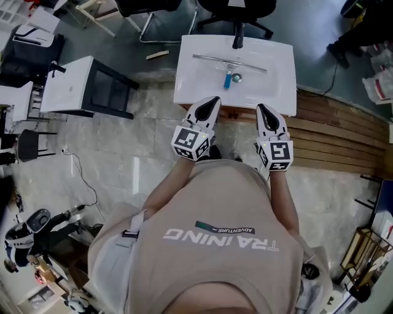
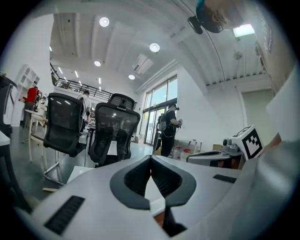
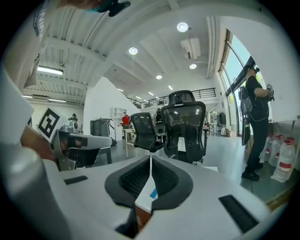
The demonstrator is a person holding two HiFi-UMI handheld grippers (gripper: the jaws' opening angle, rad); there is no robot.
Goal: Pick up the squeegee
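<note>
You hold two white-and-black grippers side by side, both pointing to 12 o'clock. The left gripper point(image 1: 214, 100) and right gripper point(image 1: 261, 108) each have their jaws closed on nothing. Beyond them, on the white rectangular table point(image 1: 187, 73), lies one silver-bladed squeegee point(image 1: 229, 61). Its blade runs 9 to 3 and its blue handle points toward 6.

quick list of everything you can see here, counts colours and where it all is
squeegee: one, silver blade with blue handle, lying on the white table
white table: one, white, just ahead of the grippers
office chairs: two, black, beyond the table
side desk: one, white top on black frame, left of the table
wooden planks: one strip, brown, floor at right
bystander: one, dark clothes, by the windows
left gripper: one, white and black, shut, empty
right gripper: one, white and black, shut, empty
</note>
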